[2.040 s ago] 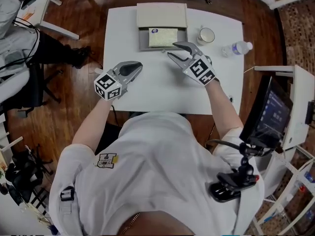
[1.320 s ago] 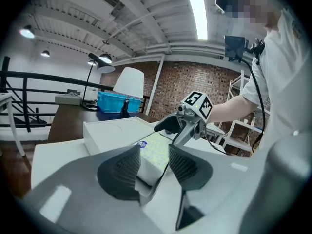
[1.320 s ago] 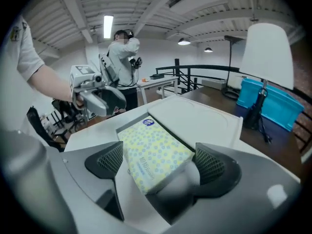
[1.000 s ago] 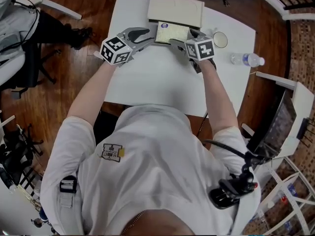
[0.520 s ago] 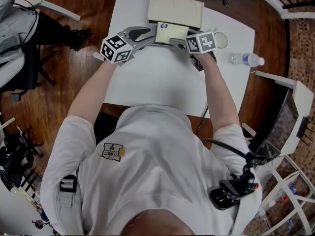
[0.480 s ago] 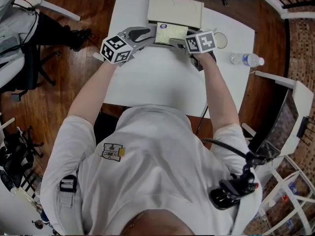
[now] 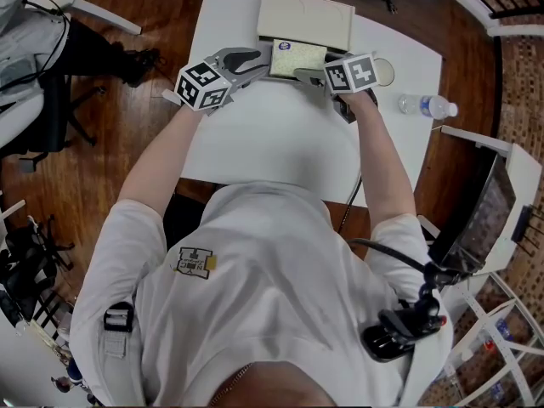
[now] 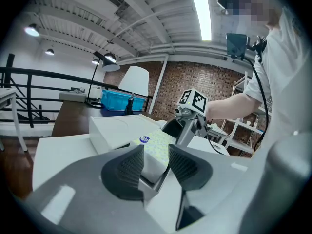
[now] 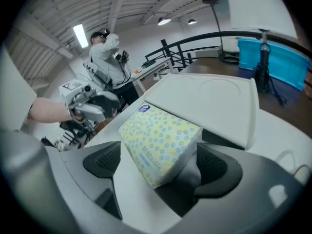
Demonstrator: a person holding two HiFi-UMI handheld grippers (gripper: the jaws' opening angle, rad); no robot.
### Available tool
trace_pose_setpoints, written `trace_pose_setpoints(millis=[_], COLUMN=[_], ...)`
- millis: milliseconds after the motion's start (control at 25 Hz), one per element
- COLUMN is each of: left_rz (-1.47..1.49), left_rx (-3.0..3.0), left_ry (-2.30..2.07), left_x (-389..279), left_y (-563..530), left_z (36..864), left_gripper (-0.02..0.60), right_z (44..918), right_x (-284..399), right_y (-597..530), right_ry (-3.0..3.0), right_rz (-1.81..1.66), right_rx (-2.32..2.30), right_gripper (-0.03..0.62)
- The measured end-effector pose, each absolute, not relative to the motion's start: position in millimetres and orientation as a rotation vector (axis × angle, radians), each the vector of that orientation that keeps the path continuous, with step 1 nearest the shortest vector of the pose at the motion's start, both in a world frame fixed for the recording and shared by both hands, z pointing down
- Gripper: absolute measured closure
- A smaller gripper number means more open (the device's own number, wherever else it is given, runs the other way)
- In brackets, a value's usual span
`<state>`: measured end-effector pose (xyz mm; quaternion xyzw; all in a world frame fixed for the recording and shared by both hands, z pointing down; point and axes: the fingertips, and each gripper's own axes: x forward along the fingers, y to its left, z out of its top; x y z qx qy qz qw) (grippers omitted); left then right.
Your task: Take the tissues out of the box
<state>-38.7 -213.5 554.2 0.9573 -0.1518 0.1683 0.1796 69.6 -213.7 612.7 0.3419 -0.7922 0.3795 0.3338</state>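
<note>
A white box stands at the table's far edge with its lid (image 7: 306, 15) swung open behind it. Inside lies a tissue pack (image 7: 297, 58) with yellow and blue dots. My left gripper (image 7: 255, 65) is at the box's front left corner, its jaws closed narrowly on the box wall (image 8: 146, 172). My right gripper (image 7: 308, 75) reaches in from the front right. In the right gripper view the tissue pack (image 9: 158, 140) sits between the wide jaws of the right gripper (image 9: 158, 167), which are opening; the left pad stands apart from the pack.
A cup (image 7: 381, 69) stands just right of the box, and a water bottle (image 7: 429, 105) lies further right. A monitor stand (image 7: 493, 211) sits off the table's right side. The white table (image 7: 272, 143) is bare in front of the box.
Over two seconds both grippers went from the table's middle up to the box. In the last second the right gripper shifted slightly to the right; the left held still.
</note>
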Motion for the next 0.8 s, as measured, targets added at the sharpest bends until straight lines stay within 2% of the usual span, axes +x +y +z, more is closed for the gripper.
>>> trace_pose_setpoints(millis=[120, 400, 560, 640, 680, 800], left_rz=[0.470, 0.456, 0.453, 0.451, 0.449, 0.446], left_rx=[2.707, 2.706, 2.705, 2.704, 2.703, 2.705], left_ry=[-0.433, -0.446, -0.447, -0.446, -0.446, -0.444], left_x=[-38, -40, -39, -36, -35, -33], left_y=[-212, -211, -212, -212, -211, -211], left_z=[553, 550, 549, 548, 548, 547], left_gripper=[0.426, 0.426, 0.426, 0.426, 0.426, 0.426], right_z=[613, 588, 583, 590, 594, 600], right_x=[68, 56, 50, 51, 52, 54], right_y=[-204, -212, -211, -207, -206, -205], right_ry=[-2.033, -2.002, -1.901, -1.845, -1.823, -1.797], right_rz=[0.798, 0.512, 0.216, 0.124, 0.096, 0.066], right_rx=[0.768, 0.717, 0.519, 0.397, 0.350, 0.267], right_gripper=[0.055, 0.063, 0.102, 0.182, 0.203, 0.204])
